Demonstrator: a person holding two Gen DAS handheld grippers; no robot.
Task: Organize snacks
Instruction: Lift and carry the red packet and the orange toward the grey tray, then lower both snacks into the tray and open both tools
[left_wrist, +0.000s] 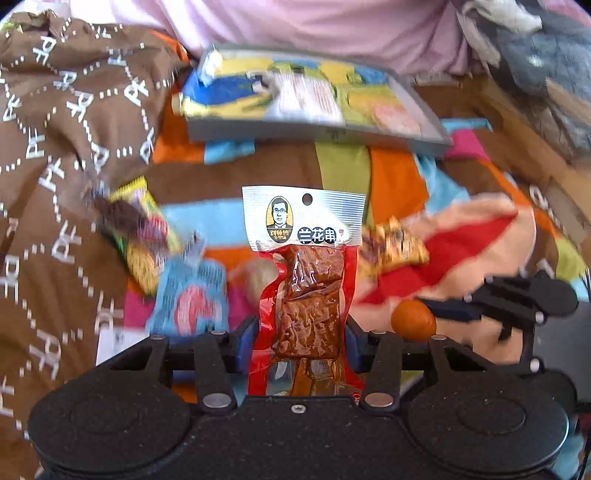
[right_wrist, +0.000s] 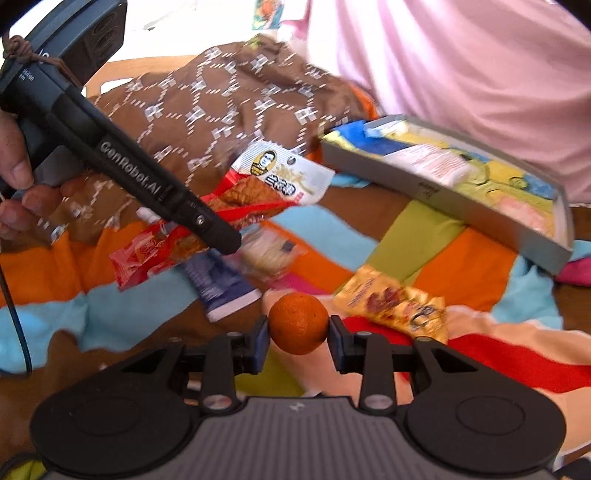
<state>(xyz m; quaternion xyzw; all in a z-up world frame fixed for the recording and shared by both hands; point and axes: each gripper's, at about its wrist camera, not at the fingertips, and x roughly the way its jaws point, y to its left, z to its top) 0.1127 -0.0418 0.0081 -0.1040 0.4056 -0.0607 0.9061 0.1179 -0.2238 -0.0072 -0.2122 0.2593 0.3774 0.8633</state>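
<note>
My left gripper (left_wrist: 301, 332) is shut on a red-and-white packet of brown tofu snack (left_wrist: 304, 266), held upright above the bedspread. The same packet (right_wrist: 280, 177) shows in the right wrist view, sticking out of the left gripper (right_wrist: 225, 236). My right gripper (right_wrist: 298, 328) is shut on a small orange mandarin (right_wrist: 298, 323); it appears in the left wrist view as the mandarin (left_wrist: 413, 319) at the right gripper's (left_wrist: 443, 314) tip. A grey tray (left_wrist: 406, 138) holding several flat snack packets lies beyond; in the right wrist view the tray (right_wrist: 424, 184) sits upper right.
Loose snacks lie on the colourful striped bedspread (right_wrist: 461, 266): a yellow packet (right_wrist: 395, 306), a blue tube-like packet (right_wrist: 221, 288), a red packet (right_wrist: 147, 258), a blue packet (left_wrist: 192, 295), a yellow-green packet (left_wrist: 136, 236). A brown patterned blanket (left_wrist: 55, 147) is bunched at left. A person in pink (right_wrist: 461, 66) sits behind the tray.
</note>
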